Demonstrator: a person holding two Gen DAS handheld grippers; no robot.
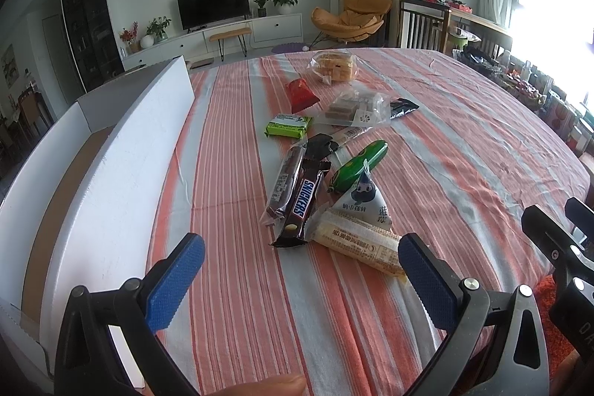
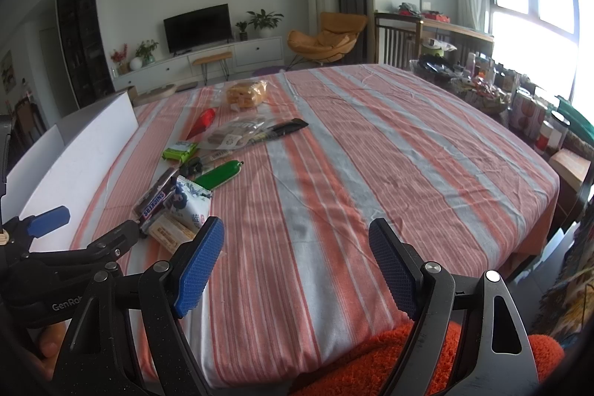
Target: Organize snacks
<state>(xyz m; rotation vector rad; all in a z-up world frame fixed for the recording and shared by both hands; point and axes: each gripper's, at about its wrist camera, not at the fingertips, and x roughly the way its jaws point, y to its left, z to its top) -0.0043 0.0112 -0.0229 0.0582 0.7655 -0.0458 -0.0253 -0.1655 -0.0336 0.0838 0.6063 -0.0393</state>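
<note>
The snacks are gathered in a loose pile on the striped cloth of the desk [image 1: 464, 143], toward its left side, just beside the open white box [image 1: 122, 151] that stands along the left edge. Nothing has yet been put in the box, as far as can be seen.

All the packets are judged light and their wrappers slippery. The Snickers bar [image 1: 302, 206] is stiff and narrow; it is best taken across its width at the middle. "SNICKERS" is read plainly on its brown wrapper. Against it lies a dark bar in clear film [image 1: 284, 182] whose print is too small to read. The pale wafer pack [image 1: 358, 245], nearest the near edge, is probably crumbly and should be pinched gently across its short side; a row of digits is printed on it. The white triangular pouch [image 1: 365, 201] bears a cartoon figure and Chinese characters; it is soft and likely to crush. The green sausage-shaped pack [image 1: 358, 162] is rounded and may roll out of a grip. The bag of cake [image 1: 334, 65], farthest back, is soft and fragile.

The left gripper [image 1: 300, 279] is held with its jaws wide apart and nothing between them, just short of the wafer pack. The right gripper [image 2: 297, 262] is likewise spread and empty over bare cloth.
</note>
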